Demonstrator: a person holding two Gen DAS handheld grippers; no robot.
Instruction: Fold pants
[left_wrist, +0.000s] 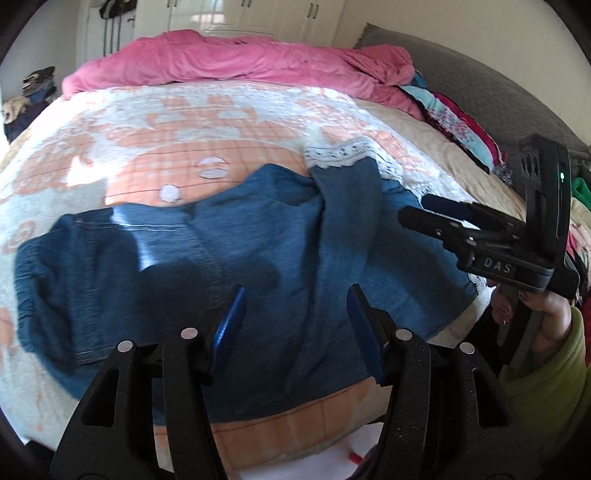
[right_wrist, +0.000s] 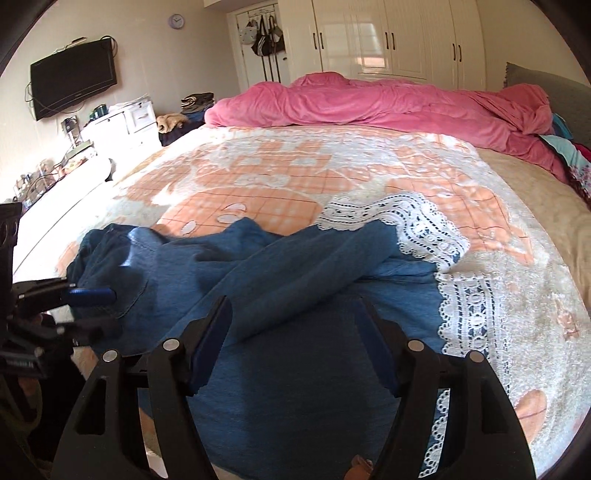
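Observation:
Blue denim pants (left_wrist: 258, 251) with white lace cuffs (left_wrist: 343, 151) lie rumpled across the orange-and-white bedspread (left_wrist: 184, 122). They also show in the right wrist view (right_wrist: 280, 280), with a lace cuff (right_wrist: 424, 229) at the right. My left gripper (left_wrist: 295, 295) is open and empty, hovering over the middle of the pants. My right gripper (right_wrist: 293, 306) is open and empty above the pants near the lace end. It also shows in the left wrist view (left_wrist: 417, 210) at the right. The left gripper shows in the right wrist view (right_wrist: 99, 306) at the left edge.
A pink duvet (left_wrist: 236, 62) is heaped along the far side of the bed. Colourful clothes (left_wrist: 458, 125) pile up at the right by the grey headboard (left_wrist: 480, 70). A TV (right_wrist: 74, 77), white cabinets (right_wrist: 125, 122) and wardrobes (right_wrist: 388, 37) line the walls.

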